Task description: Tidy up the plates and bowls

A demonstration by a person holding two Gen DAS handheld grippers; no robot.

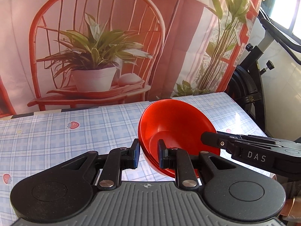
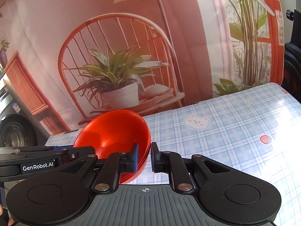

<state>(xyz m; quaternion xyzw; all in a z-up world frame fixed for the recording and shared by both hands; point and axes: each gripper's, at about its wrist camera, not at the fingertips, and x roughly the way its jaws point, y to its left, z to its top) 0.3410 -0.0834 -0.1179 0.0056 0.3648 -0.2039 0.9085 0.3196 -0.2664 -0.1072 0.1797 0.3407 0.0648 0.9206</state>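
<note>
Because both claws are clamped nearly shut on opposite sides of its rim, the red bowl (image 1: 176, 130) hangs tilted between the left claw (image 1: 148, 155) and right claw (image 2: 144, 157), clear above the table (image 1: 56, 131). It looks light, stiff and glossy, so likely slippery; the thin rim is the only sound hold. Ahead of both claws the cloth lies bare, with the far edge meeting a backdrop (image 1: 94, 37).

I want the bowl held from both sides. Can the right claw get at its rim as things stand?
Probably yes: the right claw already pinches the red bowl at its rim, opposite the left claw, with nothing between.
</note>
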